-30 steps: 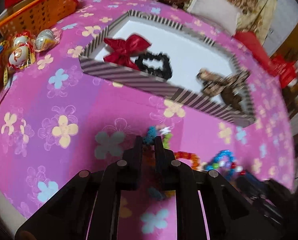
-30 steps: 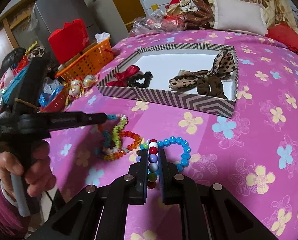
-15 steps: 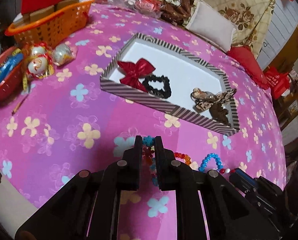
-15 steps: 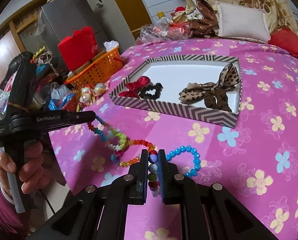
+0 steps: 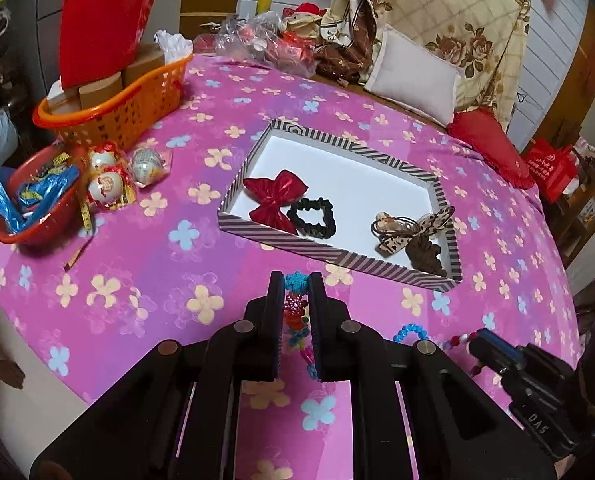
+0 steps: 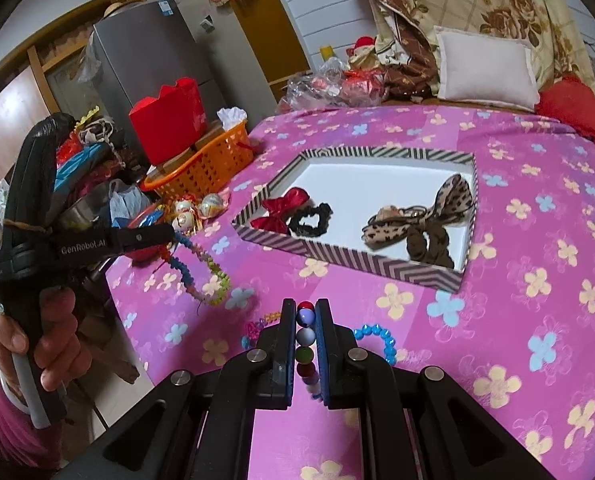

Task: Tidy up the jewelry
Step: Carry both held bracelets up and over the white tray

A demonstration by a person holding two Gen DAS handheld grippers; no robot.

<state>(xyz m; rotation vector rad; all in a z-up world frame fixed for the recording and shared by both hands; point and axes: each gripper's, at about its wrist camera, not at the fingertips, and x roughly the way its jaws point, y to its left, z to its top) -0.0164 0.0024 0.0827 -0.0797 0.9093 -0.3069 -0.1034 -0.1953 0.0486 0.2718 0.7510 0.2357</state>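
Observation:
My left gripper (image 5: 296, 281) is shut on a multicoloured flower-bead bracelet (image 5: 296, 312) and holds it lifted above the pink cloth; in the right wrist view the bracelet (image 6: 201, 264) hangs from the left gripper (image 6: 169, 236). My right gripper (image 6: 306, 312) is shut on a strand of large round beads (image 6: 305, 336), raised off the cloth. A striped box (image 5: 437, 176) (image 6: 417, 272) lies ahead, holding a red bow (image 5: 277, 196), a black scrunchie (image 5: 311, 218), a leopard bow (image 5: 413, 228) and a brown scrunchie (image 6: 429, 244).
A blue bead bracelet (image 6: 377, 334) and a pink-orange one (image 6: 259, 326) lie on the flowered pink cloth (image 5: 137, 280). At the left are an orange basket (image 5: 125, 100), a red bowl (image 5: 29, 200) and wrapped eggs (image 5: 105, 184). Pillows (image 5: 417, 72) lie behind.
Both grippers have risen and pulled back from the cloth, each lifting its bead strand. The box now looks farther away.

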